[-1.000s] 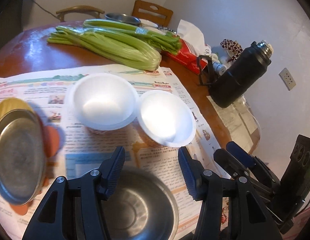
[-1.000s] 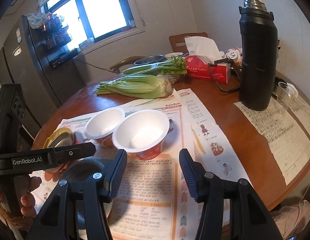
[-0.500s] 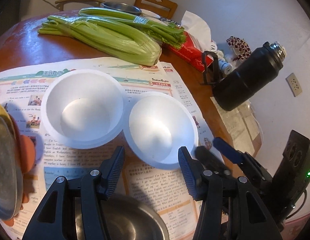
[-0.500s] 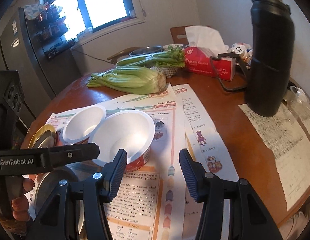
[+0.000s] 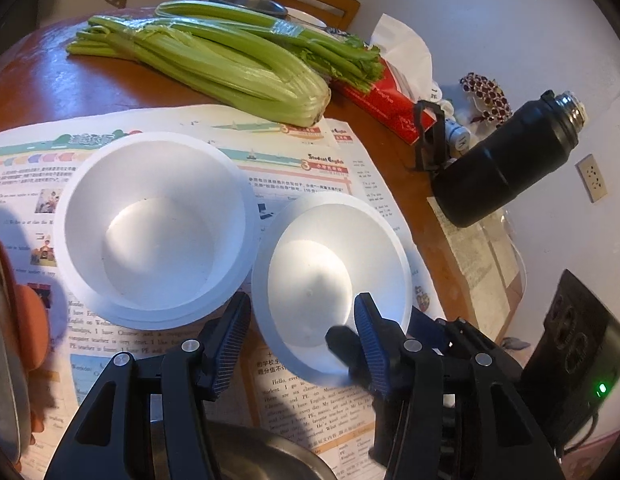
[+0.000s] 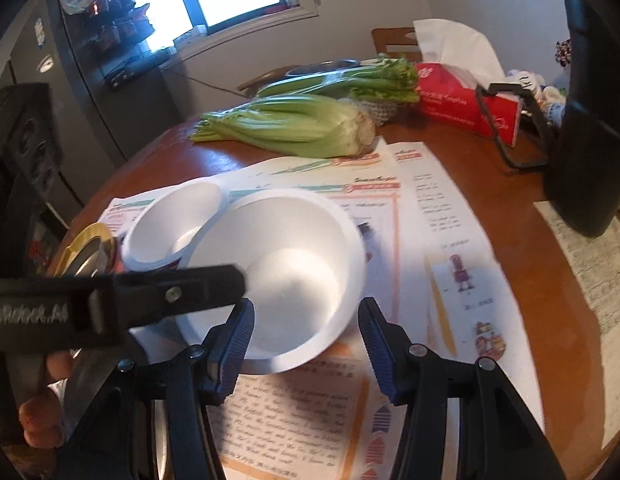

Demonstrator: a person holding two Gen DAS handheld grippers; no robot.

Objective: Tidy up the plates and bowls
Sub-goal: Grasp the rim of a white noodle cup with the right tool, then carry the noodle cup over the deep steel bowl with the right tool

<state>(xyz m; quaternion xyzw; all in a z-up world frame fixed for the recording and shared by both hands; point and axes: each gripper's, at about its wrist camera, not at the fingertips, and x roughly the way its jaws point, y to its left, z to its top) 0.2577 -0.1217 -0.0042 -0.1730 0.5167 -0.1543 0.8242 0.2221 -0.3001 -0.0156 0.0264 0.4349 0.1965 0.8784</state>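
round wooden desk (image 5: 38, 80) covered in part by newspaper sheets (image 5: 270, 152), probably to keep dishes off the wood. two bunches of celery (image 5: 230, 64) and one black flask (image 5: 506, 172) at the far side, clear of the work. one steel bowl (image 5: 270, 460) at the near edge, one steel plate (image 5: 2, 340) at the left. two white bowls side by side on the paper: nearer white bowl (image 5: 318, 280) under both tools, other white bowl (image 5: 158, 240) just beside it, likely the one to nest into. left gripper (image 5: 302, 340) jaws closing, near rim between them, not yet pressed. right gripper (image 6: 306, 340) jaws spread across the same rim, nothing pinched.
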